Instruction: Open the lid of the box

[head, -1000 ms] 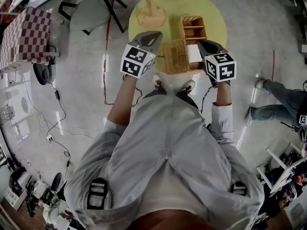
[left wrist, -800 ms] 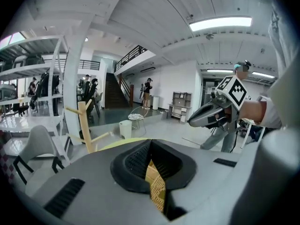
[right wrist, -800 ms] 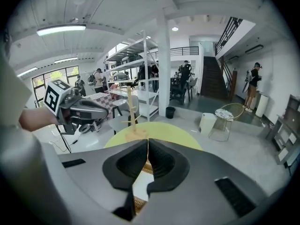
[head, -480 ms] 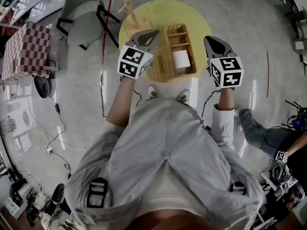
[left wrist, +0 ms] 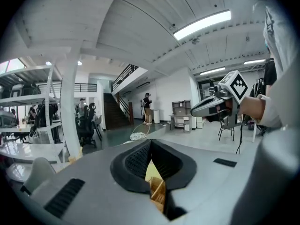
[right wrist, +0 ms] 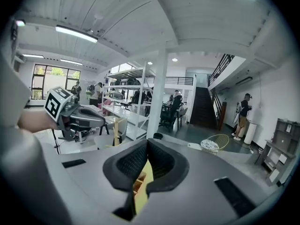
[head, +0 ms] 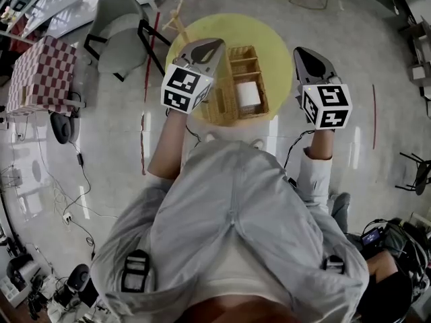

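Count: two grippers, one box, one lid.

Your left gripper (head: 207,44) and your right gripper (head: 304,51) are both grey, smooth-shelled and tapered. Each carries one cube of black-and-white square markers: left cube (head: 185,86), right cube (head: 326,105). The marker patterns are the only print that shows.

Left jaws: the ribbed black pads meet at the tips. Only a thin slit opens lower down, and nothing is held in it. Wicker and yellow show through the slit from below.

Right jaws: the same, pads together at the tips and nothing between them, with a sliver of yellow and wicker behind.

The box (head: 259,79) is a woven wicker rectangle. It sits on a round yellow top (head: 279,36) straight ahead of you, between the two grippers. Its inside is split by wicker dividers, and one white block (head: 248,94) lies in the nearest compartment.

The lid (head: 219,106), in the same weave, is already open and runs along the box's left side. Your left cube partly covers it, and you cannot tell whether it lies flat or tilted.

In the head view your left gripper hangs above the lid's edge. Your right gripper is off the box's right side, apart from it.

Around the yellow top:
- one pale wooden stand (head: 176,22) at its left rim
- one grey shell chair (head: 121,22) with black legs
- one red-and-white checked cube (head: 44,73), well apart at the far left

The floor (head: 101,147) is glossy and pale, with loose cables trailing across it.
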Demonstrator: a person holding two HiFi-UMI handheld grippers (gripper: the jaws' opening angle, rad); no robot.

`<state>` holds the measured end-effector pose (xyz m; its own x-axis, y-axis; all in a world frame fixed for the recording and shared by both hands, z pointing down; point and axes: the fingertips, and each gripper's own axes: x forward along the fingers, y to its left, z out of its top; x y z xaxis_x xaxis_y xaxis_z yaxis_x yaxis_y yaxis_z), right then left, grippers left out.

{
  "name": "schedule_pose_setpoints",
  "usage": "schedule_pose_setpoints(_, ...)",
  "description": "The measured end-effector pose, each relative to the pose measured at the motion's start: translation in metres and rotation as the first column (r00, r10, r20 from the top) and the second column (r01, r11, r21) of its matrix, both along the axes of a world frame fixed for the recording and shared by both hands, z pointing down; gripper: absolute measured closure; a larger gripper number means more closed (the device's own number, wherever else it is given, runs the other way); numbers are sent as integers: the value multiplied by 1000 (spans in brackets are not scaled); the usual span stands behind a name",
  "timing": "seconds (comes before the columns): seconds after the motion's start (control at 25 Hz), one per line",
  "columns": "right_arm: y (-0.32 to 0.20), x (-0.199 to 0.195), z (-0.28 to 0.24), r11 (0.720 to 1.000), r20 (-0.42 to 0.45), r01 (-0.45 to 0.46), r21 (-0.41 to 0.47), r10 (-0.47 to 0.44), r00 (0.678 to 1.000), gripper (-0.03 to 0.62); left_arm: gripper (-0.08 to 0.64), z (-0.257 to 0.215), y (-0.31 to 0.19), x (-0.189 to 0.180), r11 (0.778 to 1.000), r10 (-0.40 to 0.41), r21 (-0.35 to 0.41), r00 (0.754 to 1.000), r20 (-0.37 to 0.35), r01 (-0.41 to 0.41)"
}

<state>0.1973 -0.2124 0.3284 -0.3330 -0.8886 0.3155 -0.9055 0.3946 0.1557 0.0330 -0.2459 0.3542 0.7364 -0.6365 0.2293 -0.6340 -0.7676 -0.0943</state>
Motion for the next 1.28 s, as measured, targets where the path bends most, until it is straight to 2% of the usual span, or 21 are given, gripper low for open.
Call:
schedule_pose_setpoints(0.16, 3, -2, -21, 999, -33, 12, 50, -11, 999, 569, 531, -28, 2, 0, 999, -1, 32, 998, -59, 3)
schedule_pose_setpoints(0.44, 1, -4, -52, 990, -96, 36, 135, -23, 995, 569, 531, -62, 4, 2, 991, -13, 129, 999, -30, 17)
schedule_pose_setpoints(0.76, -2, -9, -69, 983, -77, 57, 175, -44, 996, 569, 531, -89, 9, 2, 979, -11, 203, 1000, -13, 13)
schedule_pose_setpoints(1.28, -5, -9, -66, 986, -67, 60, 159, -50, 996, 569, 531, -90, 6, 4, 980, -9, 198, 1000, -11, 11)
